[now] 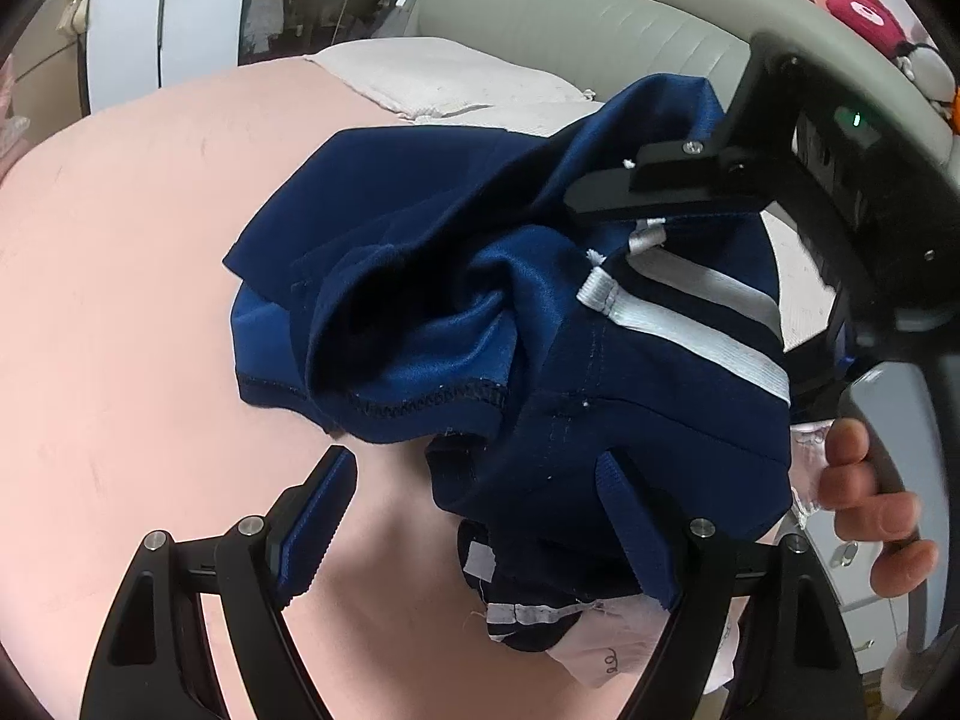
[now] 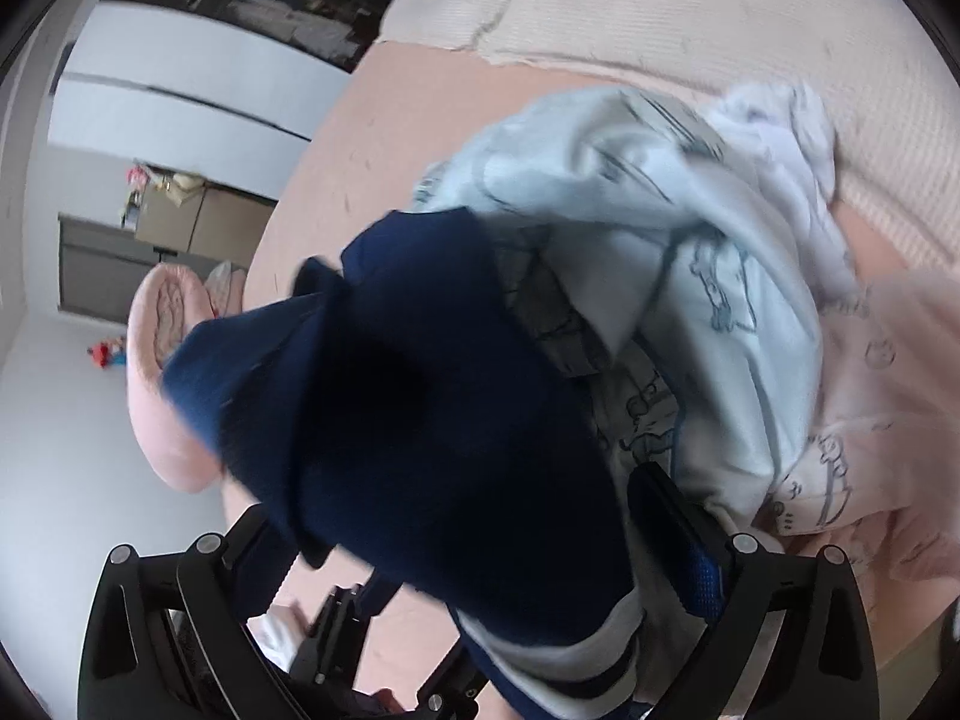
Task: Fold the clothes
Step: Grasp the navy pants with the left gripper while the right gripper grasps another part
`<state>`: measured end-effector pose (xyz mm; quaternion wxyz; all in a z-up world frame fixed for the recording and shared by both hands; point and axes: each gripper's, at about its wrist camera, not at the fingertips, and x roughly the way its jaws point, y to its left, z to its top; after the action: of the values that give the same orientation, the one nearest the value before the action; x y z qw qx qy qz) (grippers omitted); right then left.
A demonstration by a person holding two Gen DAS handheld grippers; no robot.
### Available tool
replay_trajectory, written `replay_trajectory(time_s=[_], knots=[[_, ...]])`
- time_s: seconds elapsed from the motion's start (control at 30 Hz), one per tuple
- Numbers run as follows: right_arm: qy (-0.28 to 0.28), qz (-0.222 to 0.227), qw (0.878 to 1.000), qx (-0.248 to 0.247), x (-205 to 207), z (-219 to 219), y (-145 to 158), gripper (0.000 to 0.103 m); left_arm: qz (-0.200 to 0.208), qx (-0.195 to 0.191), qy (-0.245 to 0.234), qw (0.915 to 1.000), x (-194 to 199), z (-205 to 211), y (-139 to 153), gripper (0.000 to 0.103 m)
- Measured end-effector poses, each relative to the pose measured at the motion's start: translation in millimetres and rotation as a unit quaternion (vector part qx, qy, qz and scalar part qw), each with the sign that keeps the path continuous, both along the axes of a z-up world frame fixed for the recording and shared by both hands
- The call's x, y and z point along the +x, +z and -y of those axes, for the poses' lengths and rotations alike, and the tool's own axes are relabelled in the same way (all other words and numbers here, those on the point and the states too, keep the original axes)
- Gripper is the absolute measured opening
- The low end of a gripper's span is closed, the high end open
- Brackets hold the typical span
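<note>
I had the navy garment (image 1: 540, 324) bunched up over the pink bed sheet (image 1: 120, 300), its white stripe (image 1: 708, 324) showing toward the right of the left wrist view and a stitched hem curling across the middle. My left gripper (image 1: 474, 528) stood with its jaws wide apart; the left blue pad (image 1: 318, 528) was clear of the cloth over bare sheet, while the right pad (image 1: 630, 534) lay against the lower edge of the garment, so it pinched nothing. My right gripper (image 1: 636, 192) came in from the upper right in that view, its black finger lying across the top fold of the navy cloth beside a small white loop; a hand (image 1: 870, 504) was wrapped round its grey handle at the right edge. From the right wrist view the picture was smeared with motion: the navy garment (image 2: 420, 420) hung across the right gripper (image 2: 480, 540) and covered its left finger, so I could not tell whether that claw was clamped on the cloth or merely draped by it. Behind the navy piece sat a heap of other laundry on the bed, a pale blue printed garment (image 2: 630, 228) and a pink printed one (image 2: 888, 372) touching it on the right. A cream blanket (image 2: 720, 12) lay across the far side of the bed.
</note>
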<state>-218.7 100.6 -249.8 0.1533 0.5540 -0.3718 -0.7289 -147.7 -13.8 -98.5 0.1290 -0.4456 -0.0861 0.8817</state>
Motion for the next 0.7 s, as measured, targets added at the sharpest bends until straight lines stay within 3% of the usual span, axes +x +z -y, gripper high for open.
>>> replay_trajectory(time_s=[0.13,0.3,0.4,0.47,0.63,0.7], knots=[[-0.004,0.039,0.998,-0.049,5.2,-11.8,-24.6,0.102,0.007,-0.007,-0.003,0.9999,0.7,0.6,1.2,0.082],[-0.004,0.039,0.995,-0.095,15.5,-30.9,-42.9,0.096,0.016,-0.018,-0.005,0.9997,1.5,0.9,2.9,0.082],[-0.013,0.029,0.993,-0.111,24.0,-43.7,-41.0,0.075,0.012,-0.025,-0.008,0.9996,3.1,4.1,10.3,0.082],[-0.017,0.02,0.993,-0.116,30.5,-50.2,-41.0,0.049,0.007,-0.028,-0.01,0.9995,5.4,7.5,16.0,0.082],[0.0,-0.009,0.994,-0.107,45.5,-49.1,-35.6,0.04,0.005,-0.021,-0.017,0.9996,10.6,18.1,26.9,0.082],[0.018,-0.023,0.995,-0.094,51.0,-43.0,-29.6,0.023,0.002,-0.015,-0.024,0.9996,12.7,21.7,32.4,0.082]])
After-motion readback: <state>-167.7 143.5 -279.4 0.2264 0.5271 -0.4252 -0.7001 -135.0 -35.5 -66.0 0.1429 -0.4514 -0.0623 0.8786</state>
